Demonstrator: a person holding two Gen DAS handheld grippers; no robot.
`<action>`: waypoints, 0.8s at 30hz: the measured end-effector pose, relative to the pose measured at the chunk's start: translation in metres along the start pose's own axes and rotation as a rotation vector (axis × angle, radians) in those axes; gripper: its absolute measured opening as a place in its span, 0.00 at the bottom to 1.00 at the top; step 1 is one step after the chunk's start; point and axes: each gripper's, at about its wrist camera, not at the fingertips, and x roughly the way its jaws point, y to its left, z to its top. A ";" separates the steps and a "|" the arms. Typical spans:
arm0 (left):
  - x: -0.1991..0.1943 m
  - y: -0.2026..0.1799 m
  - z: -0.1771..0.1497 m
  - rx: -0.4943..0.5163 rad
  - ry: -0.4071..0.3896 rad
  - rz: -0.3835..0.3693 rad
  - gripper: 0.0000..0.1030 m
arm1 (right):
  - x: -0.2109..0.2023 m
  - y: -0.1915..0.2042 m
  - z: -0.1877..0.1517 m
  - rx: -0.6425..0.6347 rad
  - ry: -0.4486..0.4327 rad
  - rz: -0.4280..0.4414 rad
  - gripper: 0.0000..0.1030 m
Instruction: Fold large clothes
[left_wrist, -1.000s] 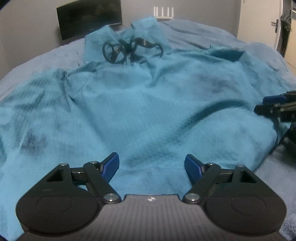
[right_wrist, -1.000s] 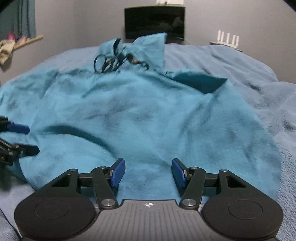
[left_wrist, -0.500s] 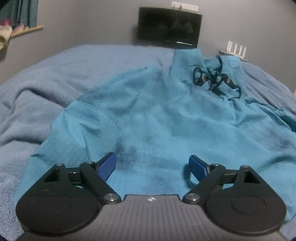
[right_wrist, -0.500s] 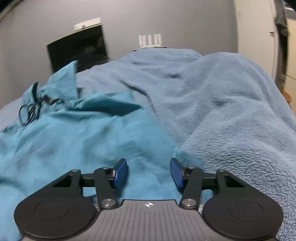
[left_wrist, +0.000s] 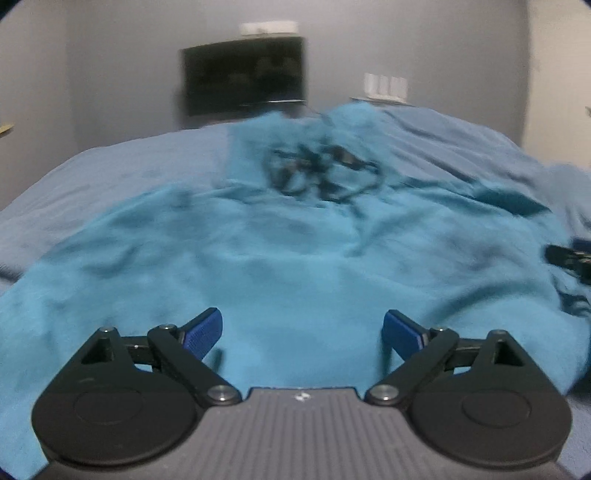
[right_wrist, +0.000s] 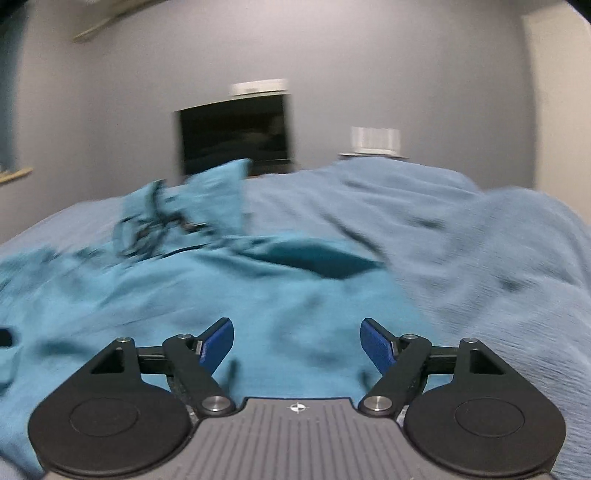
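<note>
So both the left claw (left_wrist: 303, 330) and right claw (right_wrist: 297, 341) hang wide open, empty, over the teal garment's (left_wrist: 295, 266) near hem, probably lining up a grab.

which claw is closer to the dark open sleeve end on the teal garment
Right. The right claw hovers open just short of the sleeve opening. The left claw, also open, sits toward the garment's other side, the opening far off to its right.

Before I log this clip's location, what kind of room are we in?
Most likely a bedroom. A teal garment lies spread on a wide bed covered by a blue blanket, with a dark screen on the grey wall behind it. Both claws hang open over the fabric.
</note>
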 end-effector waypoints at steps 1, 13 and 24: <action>0.007 -0.008 0.001 0.044 0.031 0.001 0.93 | 0.001 0.009 0.001 -0.040 0.010 0.024 0.82; 0.052 0.004 0.020 0.030 0.148 0.010 0.96 | 0.023 0.035 0.034 -0.050 0.001 0.153 0.81; 0.000 0.056 0.057 -0.092 0.027 0.029 0.96 | 0.184 0.054 0.153 0.047 0.039 0.177 0.79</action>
